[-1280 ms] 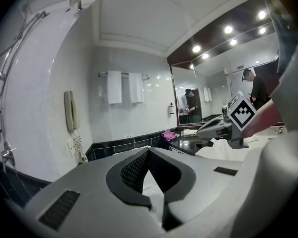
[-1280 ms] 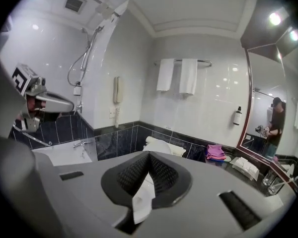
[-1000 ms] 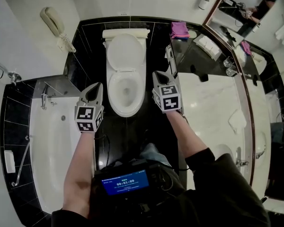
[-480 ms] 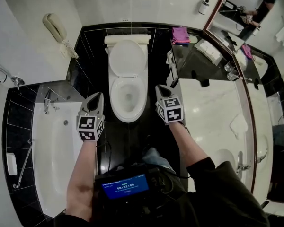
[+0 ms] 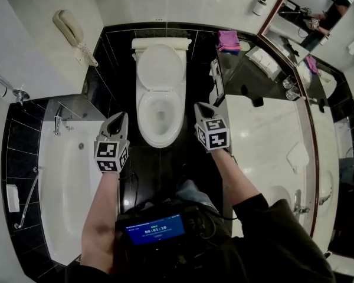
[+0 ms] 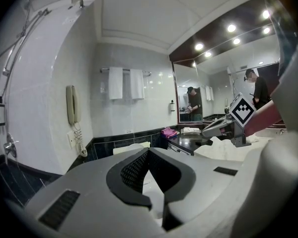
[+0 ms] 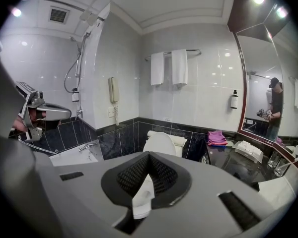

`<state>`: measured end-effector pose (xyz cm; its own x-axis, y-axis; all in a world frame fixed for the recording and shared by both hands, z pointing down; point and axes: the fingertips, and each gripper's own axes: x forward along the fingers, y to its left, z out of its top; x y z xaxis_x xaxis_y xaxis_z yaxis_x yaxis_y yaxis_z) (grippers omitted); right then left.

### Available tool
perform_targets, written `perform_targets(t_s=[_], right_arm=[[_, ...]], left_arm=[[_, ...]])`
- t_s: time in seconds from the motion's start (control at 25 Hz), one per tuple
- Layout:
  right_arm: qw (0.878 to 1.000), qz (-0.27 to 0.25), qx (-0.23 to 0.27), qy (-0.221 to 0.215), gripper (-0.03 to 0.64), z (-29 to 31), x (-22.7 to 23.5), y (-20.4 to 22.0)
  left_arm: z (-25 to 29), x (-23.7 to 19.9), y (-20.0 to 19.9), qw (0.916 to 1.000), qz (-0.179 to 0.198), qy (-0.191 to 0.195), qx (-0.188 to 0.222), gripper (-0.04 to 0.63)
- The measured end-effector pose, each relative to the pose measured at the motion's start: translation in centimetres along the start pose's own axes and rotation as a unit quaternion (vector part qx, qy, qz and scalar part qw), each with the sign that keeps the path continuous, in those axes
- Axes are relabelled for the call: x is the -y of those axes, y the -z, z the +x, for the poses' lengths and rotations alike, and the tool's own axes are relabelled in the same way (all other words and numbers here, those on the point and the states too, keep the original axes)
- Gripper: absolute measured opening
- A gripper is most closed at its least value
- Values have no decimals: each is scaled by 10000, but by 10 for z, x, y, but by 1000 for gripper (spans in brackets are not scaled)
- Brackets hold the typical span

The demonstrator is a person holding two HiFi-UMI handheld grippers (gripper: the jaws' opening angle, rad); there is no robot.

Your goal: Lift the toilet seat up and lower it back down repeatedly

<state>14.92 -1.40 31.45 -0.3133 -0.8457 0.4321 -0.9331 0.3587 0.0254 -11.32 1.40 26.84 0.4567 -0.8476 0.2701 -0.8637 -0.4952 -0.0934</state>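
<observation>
The white toilet stands in the middle of the head view, its lid raised against the tank; whether the seat ring lies on the bowl I cannot tell. My left gripper hovers left of the bowl's front and my right gripper right of it, neither touching it. Both are shut with nothing between the jaws. Past the tips of the right gripper its own view shows the raised lid. The left gripper points toward the tank.
A bathtub with a faucet lies to the left, below a wall phone. To the right runs a vanity counter under a mirror. A pink cloth lies beside the tank. Towels hang above.
My right gripper has sunk slightly and sits a little nearer the bowl's front. The left gripper has hardly moved. Both stay shut and the toilet is unchanged.
</observation>
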Motion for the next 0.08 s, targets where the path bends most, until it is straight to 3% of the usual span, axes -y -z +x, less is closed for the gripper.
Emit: perform_targets(t_s=[0.08], right_arm=[[10000,13,58,14,15,6,6,-7]], left_arm=[[10,-3,-4,10000,30,3,34,2]])
